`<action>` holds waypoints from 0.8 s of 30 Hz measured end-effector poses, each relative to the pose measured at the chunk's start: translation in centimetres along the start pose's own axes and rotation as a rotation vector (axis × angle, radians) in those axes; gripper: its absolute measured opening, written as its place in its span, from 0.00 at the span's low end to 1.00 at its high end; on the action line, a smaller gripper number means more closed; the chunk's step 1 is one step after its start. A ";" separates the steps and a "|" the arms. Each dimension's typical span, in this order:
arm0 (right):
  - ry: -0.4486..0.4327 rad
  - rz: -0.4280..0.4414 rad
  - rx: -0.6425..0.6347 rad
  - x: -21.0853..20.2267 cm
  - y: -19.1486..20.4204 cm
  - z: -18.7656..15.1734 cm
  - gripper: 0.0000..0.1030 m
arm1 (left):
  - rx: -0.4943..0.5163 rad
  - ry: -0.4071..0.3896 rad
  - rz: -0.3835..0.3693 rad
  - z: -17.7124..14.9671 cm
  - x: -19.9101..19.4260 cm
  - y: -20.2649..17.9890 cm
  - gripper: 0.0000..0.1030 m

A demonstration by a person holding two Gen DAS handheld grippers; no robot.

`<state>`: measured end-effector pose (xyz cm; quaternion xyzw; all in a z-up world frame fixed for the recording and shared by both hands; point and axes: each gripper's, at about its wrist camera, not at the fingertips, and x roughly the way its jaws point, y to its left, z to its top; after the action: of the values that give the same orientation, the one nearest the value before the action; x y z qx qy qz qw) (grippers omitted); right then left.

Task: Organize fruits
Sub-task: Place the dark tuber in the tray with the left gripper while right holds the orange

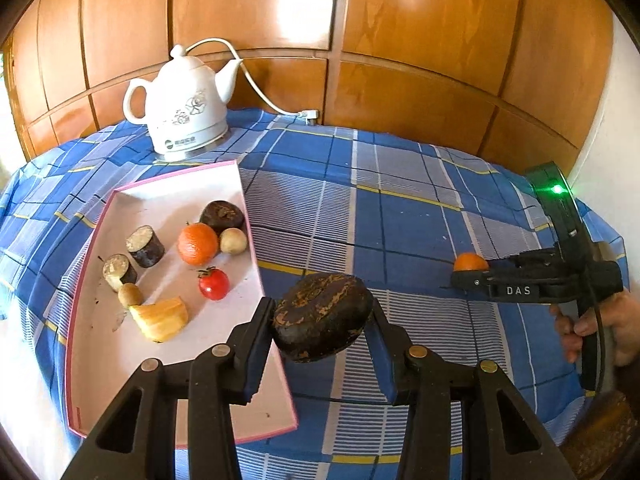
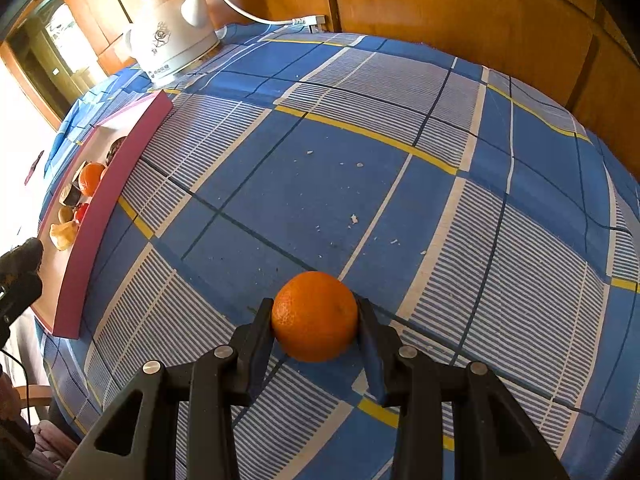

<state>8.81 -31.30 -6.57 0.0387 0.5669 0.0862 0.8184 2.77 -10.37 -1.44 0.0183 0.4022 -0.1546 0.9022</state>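
Currently left gripper (image 1: 323,316) clamps dark brown round flattened fruit (image 1: 322,315) just off right edge of shallow pink-rimmed tray (image 1: 256,264), likely for drop-in; right gripper (image 2: 316,320) pinches small orange mandarin (image 2: 315,316) over blue plaid tablecloth (image 2: 360,184), well apart from tray

orange (image 2: 315,317) on blue cloth; dark round fruit (image 1: 322,317) beside tray (image 1: 100,320).

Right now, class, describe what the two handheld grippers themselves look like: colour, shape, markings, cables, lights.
Both are matte black plastic. The left gripper has two angular linkage arms with round silver and brass pivot pins, ending in flat fingers. The right gripper carries white "DAS" lettering on its side, a green indicator light on its rear mount, and a thin black cable. A bare hand grips its handle.
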 end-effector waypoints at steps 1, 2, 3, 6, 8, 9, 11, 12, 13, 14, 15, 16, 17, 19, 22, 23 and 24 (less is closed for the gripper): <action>0.000 0.000 0.000 0.0 0.0 0.0 0.39 | -0.004 -0.001 0.002 0.0 -0.1 0.2 0.44; 0.000 0.000 0.000 0.0 0.0 0.0 0.39 | -0.007 -0.001 0.004 0.0 -0.1 0.5 0.44; 0.000 0.000 0.000 0.0 0.0 0.0 0.39 | -0.012 -0.001 0.007 0.1 -0.1 0.8 0.44; 0.000 0.000 -0.001 0.0 0.0 0.0 0.39 | -0.048 -0.003 0.024 0.2 -0.5 2.7 0.44; 0.000 -0.001 -0.001 0.0 0.0 0.0 0.39 | -0.078 -0.007 0.041 0.4 -0.8 4.2 0.44; 0.000 -0.002 -0.002 0.0 0.0 0.0 0.39 | -0.106 -0.011 0.055 0.5 -1.1 5.6 0.44; 0.000 -0.003 -0.003 0.0 0.0 0.0 0.39 | -0.149 -0.020 0.081 0.6 -1.6 7.8 0.44; 0.000 -0.005 -0.003 0.0 0.0 0.0 0.39 | -0.179 -0.023 0.103 0.7 -1.9 9.4 0.44; 0.000 -0.005 -0.004 0.0 0.0 0.0 0.39 | -0.197 -0.024 0.118 0.6 -2.0 10.3 0.44; 0.000 -0.007 -0.005 0.0 0.1 0.0 0.39 | -0.222 -0.024 0.141 0.6 -2.2 11.7 0.44; 0.000 -0.007 -0.006 0.0 0.1 0.0 0.39 | -0.236 -0.023 0.153 0.4 -2.3 12.5 0.44; 0.001 -0.007 -0.005 0.0 0.1 0.0 0.39 | -0.257 -0.019 0.172 0.3 -2.4 13.8 0.44; 0.001 -0.007 -0.004 0.0 0.0 0.1 0.39 | -0.267 -0.016 0.183 0.1 -2.4 14.5 0.44; 0.001 -0.008 -0.005 0.0 0.0 0.1 0.39 | -0.278 -0.008 0.200 -0.3 -2.2 15.7 0.44; 0.001 -0.007 -0.003 0.0 0.0 0.1 0.39 | -0.279 0.015 0.207 -0.6 -1.3 16.4 0.44; 0.000 -0.006 -0.003 0.0 0.0 0.1 0.39 | -0.276 0.021 0.208 -0.6 -0.9 16.5 0.44; 0.000 -0.006 -0.002 0.0 0.0 0.1 0.39 | -0.275 0.024 0.210 -0.5 -0.7 16.5 0.44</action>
<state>8.88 -31.29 -6.57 0.0359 0.5669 0.0843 0.8187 6.82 5.65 -2.79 -0.0612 0.4263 -0.0027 0.9025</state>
